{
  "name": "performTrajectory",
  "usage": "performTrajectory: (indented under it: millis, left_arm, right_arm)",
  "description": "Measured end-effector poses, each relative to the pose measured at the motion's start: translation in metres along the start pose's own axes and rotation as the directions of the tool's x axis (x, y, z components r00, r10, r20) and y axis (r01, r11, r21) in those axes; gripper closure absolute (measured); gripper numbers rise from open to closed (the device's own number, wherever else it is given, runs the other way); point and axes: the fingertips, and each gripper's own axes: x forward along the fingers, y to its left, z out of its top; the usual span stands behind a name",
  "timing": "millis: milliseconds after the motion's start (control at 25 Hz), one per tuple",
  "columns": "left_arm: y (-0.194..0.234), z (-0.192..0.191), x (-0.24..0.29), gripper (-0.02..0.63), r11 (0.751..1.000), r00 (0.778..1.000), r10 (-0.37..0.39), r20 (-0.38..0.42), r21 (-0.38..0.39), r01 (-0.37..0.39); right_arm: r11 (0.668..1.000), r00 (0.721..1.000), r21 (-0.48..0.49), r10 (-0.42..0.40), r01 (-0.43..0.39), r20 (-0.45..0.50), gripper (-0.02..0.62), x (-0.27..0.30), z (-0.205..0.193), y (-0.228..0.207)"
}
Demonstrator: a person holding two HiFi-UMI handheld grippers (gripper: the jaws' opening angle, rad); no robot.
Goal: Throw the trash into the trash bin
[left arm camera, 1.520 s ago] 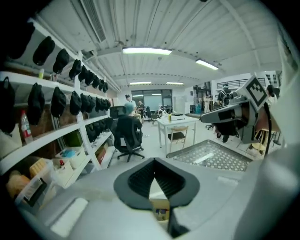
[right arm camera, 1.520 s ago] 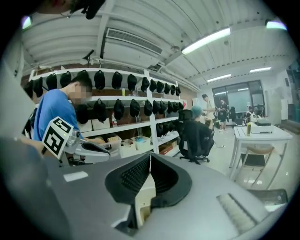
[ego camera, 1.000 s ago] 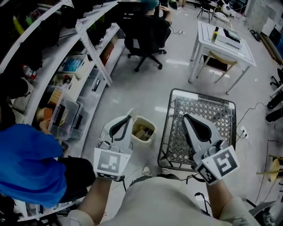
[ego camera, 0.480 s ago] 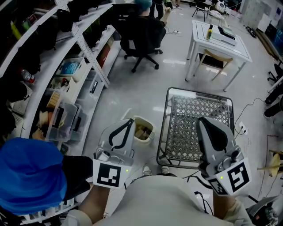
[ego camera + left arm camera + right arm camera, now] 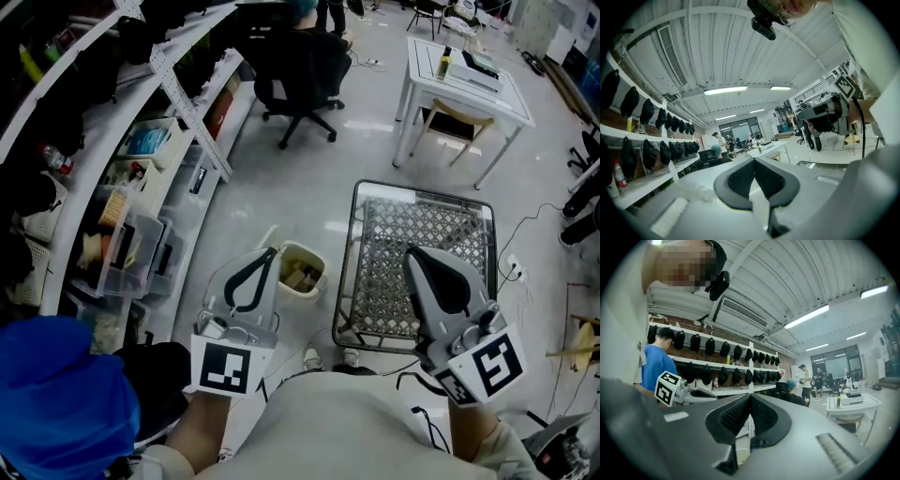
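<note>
Both tools are empty. The left tool (image 5: 273, 253) has its jaws pressed together with nothing between them, which its own view (image 5: 753, 162) confirms. The right tool (image 5: 411, 251) is fully closed too, again on nothing (image 5: 750, 397). Both are held roughly level in front of the person, high above the floor.

The trash bin (image 5: 324, 269), small and pale, stands on the floor between the shelving (image 5: 141, 159) and the wire-mesh trolley (image 5: 361, 246), just beside the trolley's left edge. Pieces of trash (image 5: 300, 278) already lie inside it, and no other loose trash can be made out on the floor nearby.

The throwing step therefore looks done, or at a pause between pieces. If more trash remains, the next move calls for finding it, lowering a tool and opening its jaws first.

No brand or readable writing shows. The only print is the square black-and-white marker on each tool's cube (image 5: 226, 368) (image 5: 487, 362).
</note>
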Motion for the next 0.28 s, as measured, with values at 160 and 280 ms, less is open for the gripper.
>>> performTrajectory:
  millis: [160,280]
  left_arm:
    - [-0.0006,0.0033,-0.0009,0.603,1.0,1.0,-0.003,-0.008,-0.013,0.003]
    - [-0.0043,0.0063,0.0026,0.603,1.0,1.0,-0.016,-0.004,-0.017,0.016]
  right_arm:
    - [1.0,1.0,-0.005,0.004,-0.005,-0.009,0.592,-0.0004,-0.0004,-0.0019]
    - [1.0,1.0,-0.019,-0.011,0.011,-0.018,0.592,-0.0032,-0.0026,-0.0063]
